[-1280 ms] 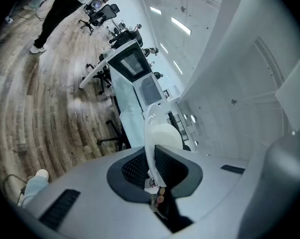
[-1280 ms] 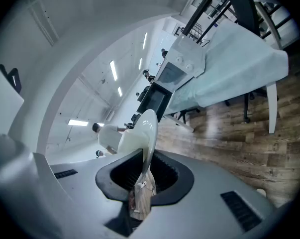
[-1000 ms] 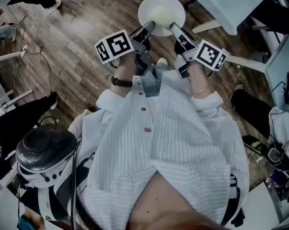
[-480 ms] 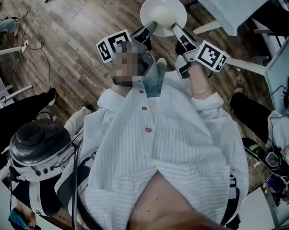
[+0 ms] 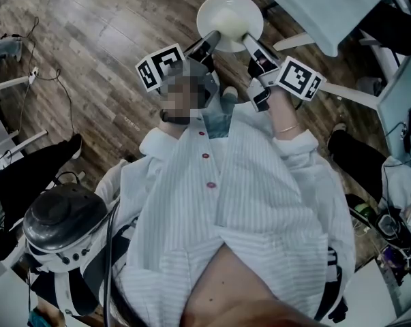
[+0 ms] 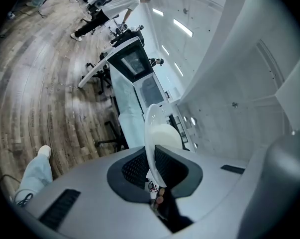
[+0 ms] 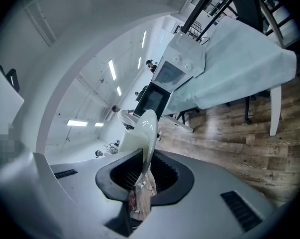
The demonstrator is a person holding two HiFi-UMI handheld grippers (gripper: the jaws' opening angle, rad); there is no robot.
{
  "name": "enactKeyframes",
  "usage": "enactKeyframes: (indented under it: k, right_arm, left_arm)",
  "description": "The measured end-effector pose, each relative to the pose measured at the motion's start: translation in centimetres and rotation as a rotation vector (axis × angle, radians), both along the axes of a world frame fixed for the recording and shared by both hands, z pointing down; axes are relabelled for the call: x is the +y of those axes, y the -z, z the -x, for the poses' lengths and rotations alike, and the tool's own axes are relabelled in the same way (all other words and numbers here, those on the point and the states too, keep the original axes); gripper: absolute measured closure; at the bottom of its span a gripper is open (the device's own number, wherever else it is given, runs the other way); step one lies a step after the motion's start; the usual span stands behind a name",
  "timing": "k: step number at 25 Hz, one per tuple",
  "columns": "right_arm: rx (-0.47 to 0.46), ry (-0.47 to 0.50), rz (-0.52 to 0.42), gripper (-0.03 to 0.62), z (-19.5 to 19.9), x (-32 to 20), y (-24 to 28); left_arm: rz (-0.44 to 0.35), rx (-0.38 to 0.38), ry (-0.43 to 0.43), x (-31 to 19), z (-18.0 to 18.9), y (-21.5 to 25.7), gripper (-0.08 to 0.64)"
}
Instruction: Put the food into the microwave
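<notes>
A white plate [image 5: 229, 16] with a pale mound of food [image 5: 234, 23] hangs over the wooden floor, held level in front of the person. My left gripper [image 5: 210, 43] is shut on its near left rim and my right gripper [image 5: 248, 43] on its near right rim. The left gripper view shows the plate [image 6: 150, 126] edge-on between the dark pads [image 6: 132, 166], with the food [image 6: 165, 136] on its right. In the right gripper view the plate rim [image 7: 147, 133] sits between the pads [image 7: 164, 176]. A white appliance with a dark window [image 7: 167, 73], probably the microwave [image 6: 132, 62], stands on a cloth-covered table ahead.
The table with the pale cloth [image 5: 328, 5] is at the upper right, its white legs [image 5: 348, 90] reaching toward the floor. A grey domed device [image 5: 65, 216] sits at the lower left. Seated people's legs [image 5: 28, 172] and cables [image 5: 48, 73] lie at the sides.
The floor and the things around it have shifted a little in the head view as the person moves. Both grippers keep their hold on the plate.
</notes>
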State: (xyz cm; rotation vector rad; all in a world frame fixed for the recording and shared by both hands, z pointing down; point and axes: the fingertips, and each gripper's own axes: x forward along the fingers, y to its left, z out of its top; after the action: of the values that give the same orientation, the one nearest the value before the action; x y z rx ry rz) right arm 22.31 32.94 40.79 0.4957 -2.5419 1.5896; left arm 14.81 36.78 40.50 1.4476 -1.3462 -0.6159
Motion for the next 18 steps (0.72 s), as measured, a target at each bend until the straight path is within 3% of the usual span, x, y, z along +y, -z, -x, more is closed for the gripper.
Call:
enactKeyframes:
  k: [6,18]
  right_arm:
    - [0.009,-0.017,0.005,0.526,2.8,-2.9,0.5]
    - [0.016,-0.049,0.024,0.526,12.3,-10.1,-0.5]
  left_arm:
    - [0.004,0.006,-0.022,-3.2,2.9,0.4,0.525]
    - [0.026,-0.003,-0.064,-10.7,12.5,-0.4,0.525]
